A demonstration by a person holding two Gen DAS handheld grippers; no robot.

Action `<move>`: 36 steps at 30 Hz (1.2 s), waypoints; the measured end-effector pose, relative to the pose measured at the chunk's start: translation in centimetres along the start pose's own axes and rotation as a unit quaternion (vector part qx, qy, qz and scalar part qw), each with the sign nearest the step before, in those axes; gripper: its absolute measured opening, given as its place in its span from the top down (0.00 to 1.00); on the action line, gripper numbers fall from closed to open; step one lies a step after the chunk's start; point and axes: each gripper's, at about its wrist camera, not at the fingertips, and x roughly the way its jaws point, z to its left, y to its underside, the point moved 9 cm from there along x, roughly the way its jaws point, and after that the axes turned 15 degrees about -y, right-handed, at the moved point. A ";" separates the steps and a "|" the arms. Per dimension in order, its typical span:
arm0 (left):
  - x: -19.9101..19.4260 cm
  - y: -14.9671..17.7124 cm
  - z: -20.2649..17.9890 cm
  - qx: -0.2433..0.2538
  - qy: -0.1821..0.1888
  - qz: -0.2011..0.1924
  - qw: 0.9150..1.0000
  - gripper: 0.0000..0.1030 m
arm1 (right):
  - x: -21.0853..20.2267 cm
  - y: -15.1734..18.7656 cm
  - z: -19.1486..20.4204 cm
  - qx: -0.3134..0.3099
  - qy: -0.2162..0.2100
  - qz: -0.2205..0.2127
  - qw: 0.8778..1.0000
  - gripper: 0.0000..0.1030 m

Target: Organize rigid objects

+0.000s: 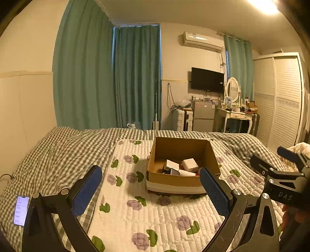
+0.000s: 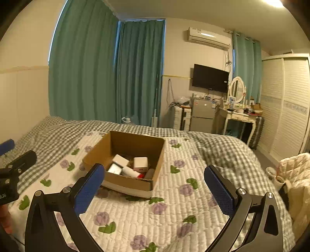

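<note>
Both grippers, left (image 1: 151, 191) and right (image 2: 154, 191), spread wide and empty; cardboard box (image 1: 182, 179) of small items lies ahead, between them.

Warm dim ceiling light (image 1: 263, 5) (glaring top right), soft focus, fisheye-bent dark corners

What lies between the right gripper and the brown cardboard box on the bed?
Only bare white floral quilt separates the open right gripper from the brown cardboard box, seen in the right wrist view.
</note>
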 end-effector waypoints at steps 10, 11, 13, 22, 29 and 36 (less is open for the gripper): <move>-0.2 0.4 -0.3 0.022 -0.017 -0.015 0.999 0.00 | 1.3 1.4 0.1 0.030 -0.020 0.018 0.999 0.00; -0.2 0.5 -0.4 0.023 -0.017 -0.016 0.999 0.00 | 1.3 1.5 0.0 0.033 -0.021 0.017 0.999 0.00; -0.1 0.7 -0.5 0.023 -0.016 -0.012 1.000 0.00 | 1.3 1.6 -0.4 0.036 -0.017 0.019 0.999 0.00; 0.0 0.8 -0.3 0.012 -0.007 -0.005 1.000 0.00 | 0.3 1.0 -1.3 0.041 -0.001 0.001 0.999 0.00; 0.0 0.8 0.1 0.003 -0.009 0.003 1.000 0.00 | 0.5 1.3 -1.5 0.051 -0.010 0.009 0.999 0.00; 0.5 1.0 0.1 0.002 -0.012 0.014 1.000 0.00 | 0.8 1.5 -1.0 0.047 -0.015 0.014 0.999 0.00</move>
